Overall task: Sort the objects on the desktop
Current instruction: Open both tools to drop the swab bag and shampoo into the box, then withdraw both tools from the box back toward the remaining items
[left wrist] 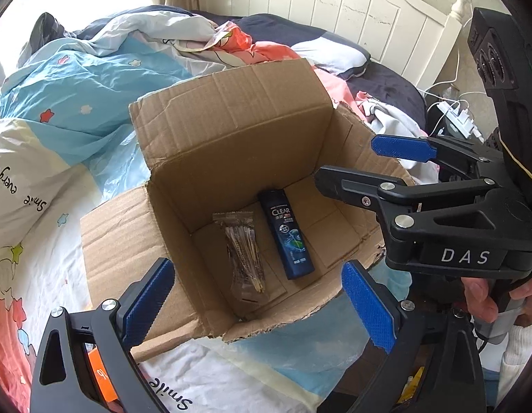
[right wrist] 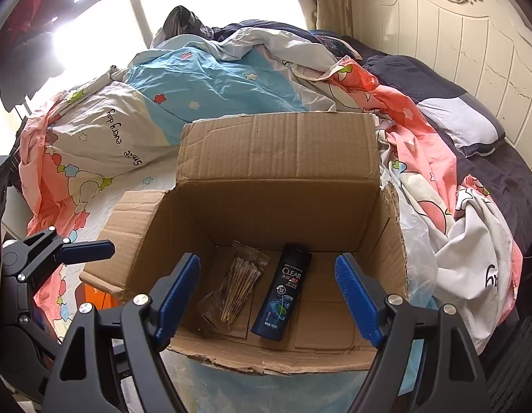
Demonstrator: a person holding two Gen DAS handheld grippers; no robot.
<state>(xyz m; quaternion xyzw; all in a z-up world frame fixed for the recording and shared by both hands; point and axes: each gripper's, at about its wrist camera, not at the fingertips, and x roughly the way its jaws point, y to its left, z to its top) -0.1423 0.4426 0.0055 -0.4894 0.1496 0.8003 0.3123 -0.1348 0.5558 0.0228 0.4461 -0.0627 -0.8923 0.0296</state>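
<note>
An open brown corrugated cardboard box point(right wrist: 279, 172) is shown on a rumpled patterned quilt point(right wrist: 204, 69); on its floor a dark blue "CLEAR" shampoo bottle point(right wrist: 282, 301) and a clear packet of cotton swabs point(right wrist: 236, 284) lie side by side. The left gripper point(left wrist: 255, 303) and right gripper point(right wrist: 266, 299) are held wide apart and empty above the near rim. An orange item point(left wrist: 102, 375) is glimpsed below the left gripper. A torn rim or loose flap could be snagged on entry, and the soft bedding could let the box be tipped.

Open cardboard box point(right wrist: 279, 158) on bed; dark blue shampoo bottle point(right wrist: 281, 297) flat beside cotton-swab packet point(right wrist: 236, 285).
</note>
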